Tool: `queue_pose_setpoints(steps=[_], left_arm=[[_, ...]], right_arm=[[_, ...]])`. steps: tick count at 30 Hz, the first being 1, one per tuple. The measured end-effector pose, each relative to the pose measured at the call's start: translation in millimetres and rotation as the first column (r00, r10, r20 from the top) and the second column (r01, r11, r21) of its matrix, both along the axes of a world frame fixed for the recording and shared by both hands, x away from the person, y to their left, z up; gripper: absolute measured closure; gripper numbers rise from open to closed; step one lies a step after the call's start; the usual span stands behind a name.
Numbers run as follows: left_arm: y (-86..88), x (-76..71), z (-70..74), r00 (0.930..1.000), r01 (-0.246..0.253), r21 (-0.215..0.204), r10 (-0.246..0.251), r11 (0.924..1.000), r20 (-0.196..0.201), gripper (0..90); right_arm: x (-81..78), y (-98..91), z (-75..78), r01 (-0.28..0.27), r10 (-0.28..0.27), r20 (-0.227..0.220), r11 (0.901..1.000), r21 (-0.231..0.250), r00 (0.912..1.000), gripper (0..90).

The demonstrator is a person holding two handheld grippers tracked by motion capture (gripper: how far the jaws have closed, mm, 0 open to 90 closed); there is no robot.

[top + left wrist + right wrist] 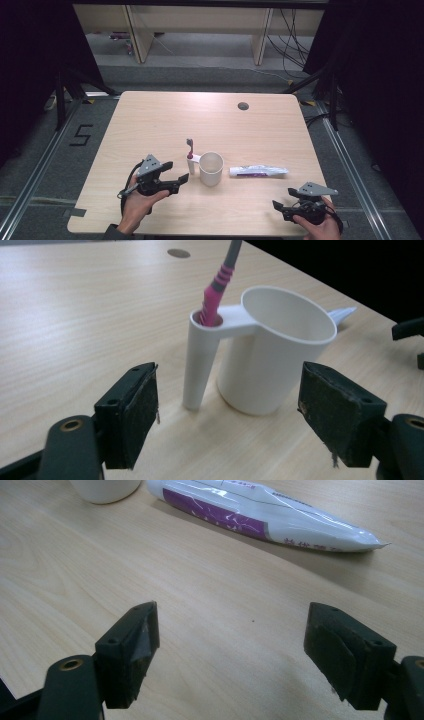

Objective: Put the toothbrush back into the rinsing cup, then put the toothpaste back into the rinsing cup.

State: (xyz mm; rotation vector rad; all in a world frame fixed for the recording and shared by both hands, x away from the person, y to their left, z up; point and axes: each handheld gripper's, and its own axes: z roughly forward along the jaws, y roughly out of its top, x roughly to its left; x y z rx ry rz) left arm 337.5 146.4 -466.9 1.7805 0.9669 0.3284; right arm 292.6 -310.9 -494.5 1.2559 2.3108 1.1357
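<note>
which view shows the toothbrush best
The high view: the whole toothbrush shows, standing in the white cup's side holder. The left gripper view shows its pink-and-grey handle up close, head cut off.

**Left gripper facing the cup**

Left gripper low over the wooden table, jaws spread wide, nothing between the pads. Just ahead: white cup, upright, with a tubular side holder. Pink-and-grey toothbrush handle stands in that holder (head out of frame). Toothpaste tube tip behind cup. Round hole far back.
</note>
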Motion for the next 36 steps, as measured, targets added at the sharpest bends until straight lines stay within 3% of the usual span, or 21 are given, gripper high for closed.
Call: queue_pose_setpoints(steps=[2, 3, 10, 15, 24, 36], left_arm=[[0.9, -2.6, -2.9, 1.0000, -0.001, 0.006, 0.001, 1.0000, -0.010, 23.0], [1.2, -3.7, -4.5, 0.9999, -0.005, 0.009, 0.005, 0.9999, -0.016, 22.8], [4.4, -13.3, -16.5, 0.9984, -0.002, 0.039, 0.005, 0.9992, -0.056, 20.5], [7.2, -22.2, -22.7, 0.9983, 0.001, 0.051, 0.002, 0.9987, -0.058, 19.9], [9.4, -36.6, -29.0, 0.9961, 0.036, 0.102, -0.028, 0.9941, -0.084, 17.4], [5.2, -51.0, -33.8, 0.9913, 0.080, 0.133, -0.065, 0.9879, -0.115, 17.4]], right_arm=[[-0.7, 0.8, -0.1, 0.021, -0.021, -0.006, 0.9998, -0.006, 0.9998, 22.9], [0.2, -1.2, 0.3, 0.002, -0.002, 0.012, 0.9999, -0.014, 0.9999, 22.9], [1.0, -0.2, -1.1, -0.001, 0.001, 0.009, 1.0000, -0.008, 1.0000, 22.9], [-0.6, -0.5, 0.4, -0.004, 0.004, 0.006, 0.9999, -0.016, 1.0000, 22.9], [-0.5, -0.4, 0.2, 0.001, -0.001, 0.007, 0.9998, -0.019, 1.0000, 22.9], [-1.5, 0.0, 1.1, 0.006, -0.005, 0.016, 0.9997, -0.024, 0.9999, 23.2]])
